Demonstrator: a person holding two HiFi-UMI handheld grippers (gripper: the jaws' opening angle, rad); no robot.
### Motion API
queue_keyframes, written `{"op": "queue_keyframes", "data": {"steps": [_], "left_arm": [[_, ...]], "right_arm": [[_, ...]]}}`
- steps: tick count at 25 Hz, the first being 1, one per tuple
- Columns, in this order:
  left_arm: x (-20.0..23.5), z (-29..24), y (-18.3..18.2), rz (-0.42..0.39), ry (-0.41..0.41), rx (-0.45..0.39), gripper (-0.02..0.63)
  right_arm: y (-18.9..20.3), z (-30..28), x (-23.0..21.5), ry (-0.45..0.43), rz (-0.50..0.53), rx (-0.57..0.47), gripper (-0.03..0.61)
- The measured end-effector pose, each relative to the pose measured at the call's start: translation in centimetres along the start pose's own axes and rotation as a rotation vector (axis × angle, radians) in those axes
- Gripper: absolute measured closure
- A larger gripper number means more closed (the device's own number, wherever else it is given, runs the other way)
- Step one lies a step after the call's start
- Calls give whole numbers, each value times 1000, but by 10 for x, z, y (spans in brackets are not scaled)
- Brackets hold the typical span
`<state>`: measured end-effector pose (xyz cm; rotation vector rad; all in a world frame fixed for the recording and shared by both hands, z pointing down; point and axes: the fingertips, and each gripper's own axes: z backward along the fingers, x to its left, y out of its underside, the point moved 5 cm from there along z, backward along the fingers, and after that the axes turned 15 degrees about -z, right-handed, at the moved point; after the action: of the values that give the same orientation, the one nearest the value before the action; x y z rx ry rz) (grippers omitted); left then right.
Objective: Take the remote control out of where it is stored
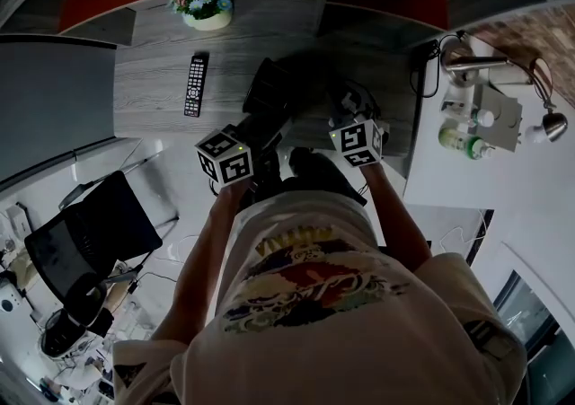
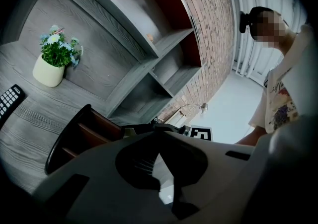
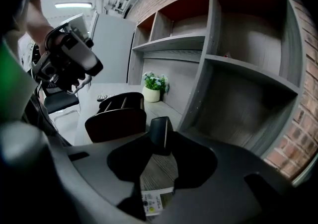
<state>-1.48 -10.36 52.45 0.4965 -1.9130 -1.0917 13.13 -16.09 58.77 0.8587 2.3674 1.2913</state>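
A black remote control [image 1: 194,84] lies flat on the grey desk [image 1: 153,80], left of a dark open-topped holder [image 1: 268,89]. The same remote [image 2: 9,100] shows at the left edge of the left gripper view, the holder [image 2: 74,141] nearer in. My right gripper [image 3: 161,141] is low over the desk, right of the holder [image 3: 117,116], and is shut on a second dark remote [image 3: 161,133]; a white labelled part of it sits near the camera. My left gripper [image 2: 158,143] hangs by the holder, jaws close together with nothing between them.
A white flower pot [image 1: 207,10] stands at the desk's back by grey and red shelves [image 3: 238,69]. A black chair [image 1: 99,224] sits left. A side table [image 1: 503,179] with a lamp [image 1: 548,125] and a bottle [image 1: 463,143] is right.
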Motion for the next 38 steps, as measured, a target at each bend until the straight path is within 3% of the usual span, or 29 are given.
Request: {"op": "queue_keyframes", "data": {"steps": [8,16,21,32,38], "left_arm": [[-2,3,8,13,-6,24,609],[-3,12,15,29,-36,39,609],[-4,14,18,37,-46,33,609],[-8,6,18,35,-40,28,609],[-10,-1,12,22,-29,17,609]], "right_arm": [[16,-15,35,-98,112,75,413],[54,-35,38,-154,47,237,393],[56,-37,34,-163,0,245,394],[43,-23,37,-207,16,218,394],[25,-10,40,-296,-81,155,396]]}}
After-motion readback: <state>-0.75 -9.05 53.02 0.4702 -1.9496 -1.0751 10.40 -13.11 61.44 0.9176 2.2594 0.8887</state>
